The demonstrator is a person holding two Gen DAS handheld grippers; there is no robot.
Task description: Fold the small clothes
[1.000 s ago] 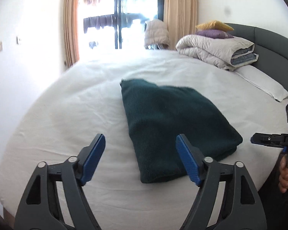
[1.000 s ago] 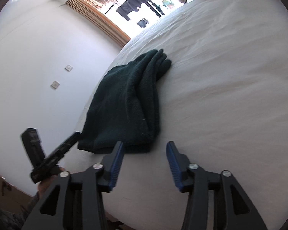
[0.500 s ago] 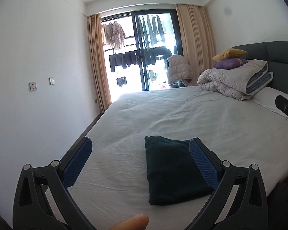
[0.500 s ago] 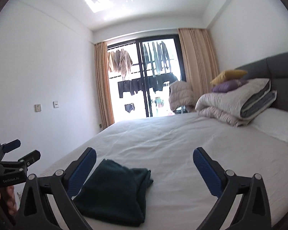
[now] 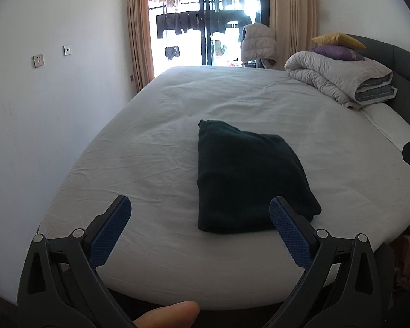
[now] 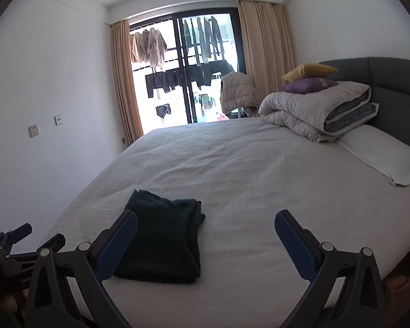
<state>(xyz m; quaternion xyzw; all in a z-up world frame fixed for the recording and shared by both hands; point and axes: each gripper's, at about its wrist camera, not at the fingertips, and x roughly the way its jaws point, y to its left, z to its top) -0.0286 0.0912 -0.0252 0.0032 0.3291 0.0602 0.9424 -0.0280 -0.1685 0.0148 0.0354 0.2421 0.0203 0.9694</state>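
Folded dark green garment (image 5: 246,175) on a white-sheeted bed (image 5: 155,147)

Left of the garment stands a white wall with wall sockets (image 6: 33,130); beyond it, curtained glass doors (image 6: 188,68); right of it, a rolled duvet (image 6: 319,112), two cushions (image 6: 310,78) and a pillow (image 6: 382,158). Left tongs (image 5: 199,232) and right tongs (image 6: 205,240) both gape wide, empty, short of the garment near the bed's front edge.

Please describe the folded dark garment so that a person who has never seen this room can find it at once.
Find the large bed with the white sheet. Near its front edge, far from the rolled grey duvet at the headboard, lies the dark green garment, folded into a flat rectangle. It is the only dark thing on the sheet.
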